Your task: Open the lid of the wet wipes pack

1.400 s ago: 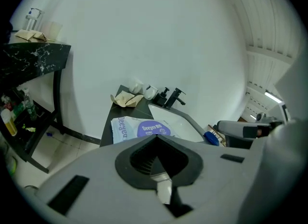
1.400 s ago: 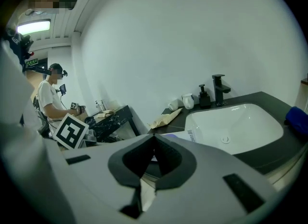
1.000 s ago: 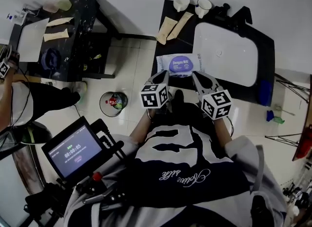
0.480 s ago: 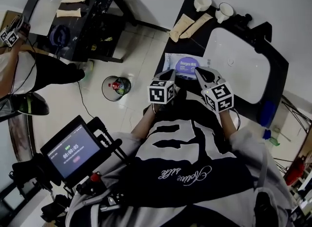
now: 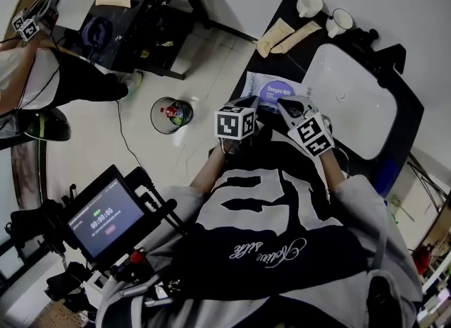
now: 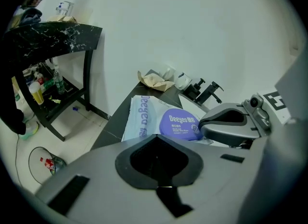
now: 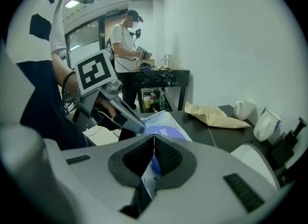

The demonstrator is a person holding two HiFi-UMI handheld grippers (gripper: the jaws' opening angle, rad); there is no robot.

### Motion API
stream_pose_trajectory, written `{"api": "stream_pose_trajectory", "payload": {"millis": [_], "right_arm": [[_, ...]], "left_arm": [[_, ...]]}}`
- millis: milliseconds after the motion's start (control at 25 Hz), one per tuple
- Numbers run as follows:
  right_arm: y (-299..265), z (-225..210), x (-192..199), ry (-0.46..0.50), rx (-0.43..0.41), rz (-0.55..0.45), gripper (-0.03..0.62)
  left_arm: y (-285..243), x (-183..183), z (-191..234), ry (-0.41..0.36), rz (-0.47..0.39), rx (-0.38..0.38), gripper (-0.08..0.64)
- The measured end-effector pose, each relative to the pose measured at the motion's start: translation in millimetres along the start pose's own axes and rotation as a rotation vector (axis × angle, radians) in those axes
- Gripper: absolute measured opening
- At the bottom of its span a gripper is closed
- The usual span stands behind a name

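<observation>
White wall and pale floor tiles frame a black bench (image 5: 259, 64); the wet wipes pack (image 5: 271, 88) lies flat at its near left corner, just in front of both tools.

The left gripper (image 6: 156, 136) has its fingers (image 6: 137, 163) clenched tip to tip with nothing between them, hovering over the near edge of the pack. The right gripper (image 7: 154, 136) also has its fingers (image 7: 166, 158) meeting at the tips. A sliver of the pack shows through the gap below them, which I judge to be seen beyond rather than gripped. It sits to the right of the left one, close to the round purple lid (image 6: 179, 124).

The pack looks like light, soft, slick film that would buckle or slide if pulled. The lid looks like stiff plastic, so its raised lip is the place to pinch, with the other tool pressing the film beside it. I cannot tell on which side the lip lies.

Counted: one pack, one lid and two grippers. At the far end stand two cups (image 5: 310, 3) and two paper packets (image 5: 273, 37), with one white basin (image 5: 352, 101) to the right. One bin (image 5: 171, 113) stands on the floor to the left.
</observation>
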State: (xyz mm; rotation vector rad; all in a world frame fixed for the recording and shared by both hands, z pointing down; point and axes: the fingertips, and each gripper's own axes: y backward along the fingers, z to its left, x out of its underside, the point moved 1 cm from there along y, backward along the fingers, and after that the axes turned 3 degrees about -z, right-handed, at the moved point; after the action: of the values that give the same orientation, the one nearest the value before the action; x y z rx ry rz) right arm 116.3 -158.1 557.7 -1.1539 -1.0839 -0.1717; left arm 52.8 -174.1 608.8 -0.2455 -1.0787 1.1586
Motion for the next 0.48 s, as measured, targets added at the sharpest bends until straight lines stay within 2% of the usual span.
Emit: {"api": "stream_pose_trajectory", "payload": {"millis": [40, 80, 120, 480], "right_arm": [[-2.6, 1.7, 0.5, 0.015, -0.018, 0.014, 0.004], [-5.4, 3.5, 1.7, 0.033, -0.038, 0.032, 0.064], [-8.0, 5.1, 3.1, 0.057, -0.055, 0.051, 0.077], [-20.5, 13.1, 8.4, 0.424, -0.103, 0.201, 0.077]], "left_arm": [[0.3, -0.3, 0.1, 0.003, 0.001, 0.001, -0.002], [0.4, -0.7, 0.1, 0.001, 0.001, 0.000, -0.002], [0.5, -0.9, 0.1, -0.004, 0.000, -0.004, -0.002], [0.9, -0.9, -0.2, -0.046, 0.016, -0.012, -0.002]]}}
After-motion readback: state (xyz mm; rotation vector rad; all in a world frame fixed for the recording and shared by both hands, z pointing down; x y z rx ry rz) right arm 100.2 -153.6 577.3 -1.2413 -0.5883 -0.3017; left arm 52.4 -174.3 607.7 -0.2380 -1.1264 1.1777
